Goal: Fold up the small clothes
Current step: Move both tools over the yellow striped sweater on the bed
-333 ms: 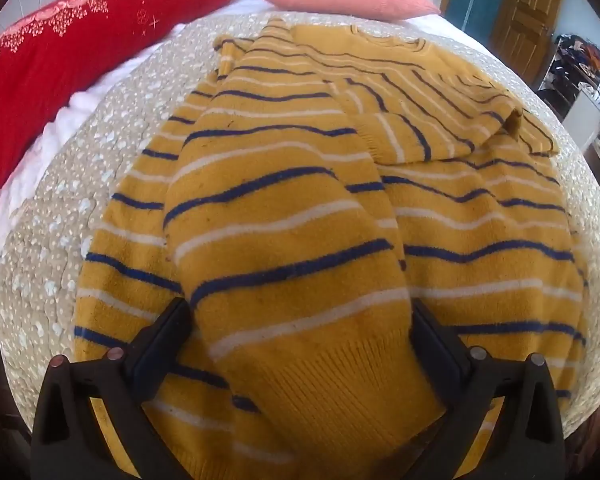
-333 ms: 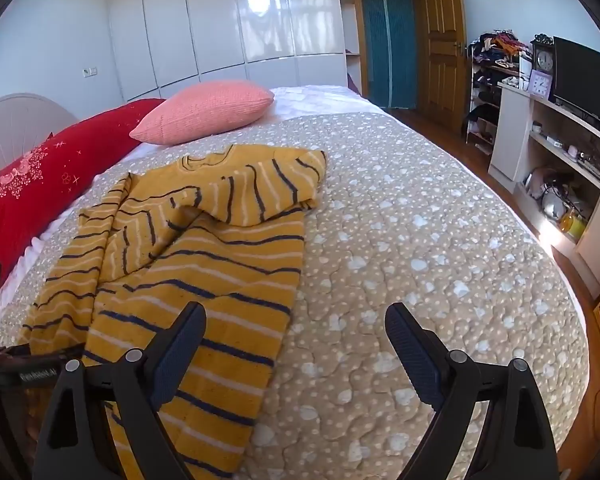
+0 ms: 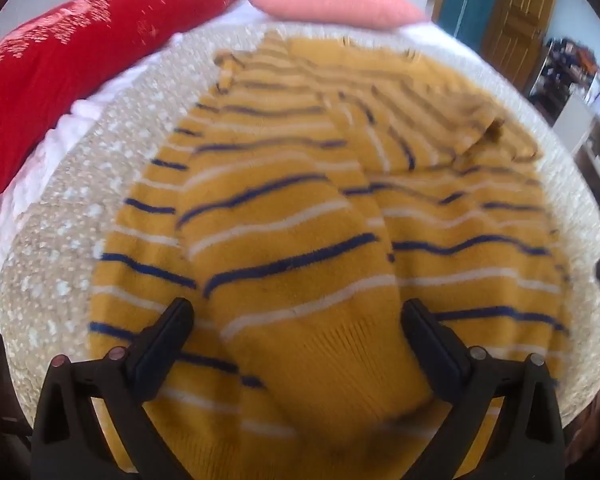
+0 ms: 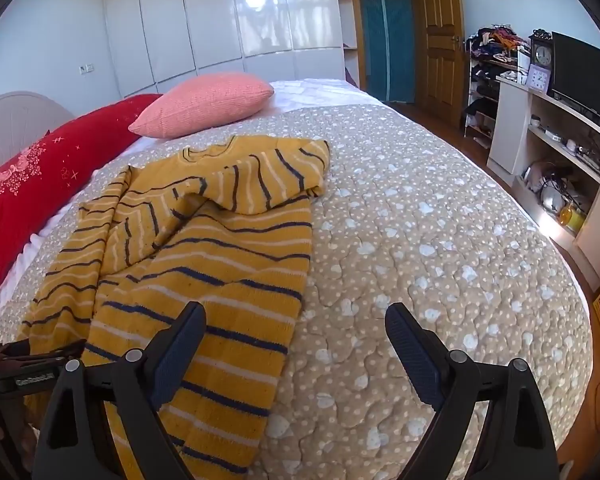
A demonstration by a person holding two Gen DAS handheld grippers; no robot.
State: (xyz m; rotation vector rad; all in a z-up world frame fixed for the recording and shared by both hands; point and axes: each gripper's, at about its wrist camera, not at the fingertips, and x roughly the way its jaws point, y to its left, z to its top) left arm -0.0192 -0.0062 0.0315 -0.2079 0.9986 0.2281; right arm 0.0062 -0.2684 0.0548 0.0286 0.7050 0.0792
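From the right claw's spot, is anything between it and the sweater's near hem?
Nothing visible. The right claw is open over the sweater edge and bare quilt; pink pillow sits far behind.

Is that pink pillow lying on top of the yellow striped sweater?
No. In the right wrist view the pink pillow sits farther up the bed, apart from the yellow striped sweater, with bare bedspread between them.

The bed (image 4: 440,240) is covered by a beige quilted spread dotted with white, with a strip of white sheet showing along its head end. A yellow striped sweater (image 4: 220,248) lies spread on the spread's left half, its upper part folded over. A pink pillow (image 4: 204,104) and a red pillow (image 4: 40,168) rest at the head end.
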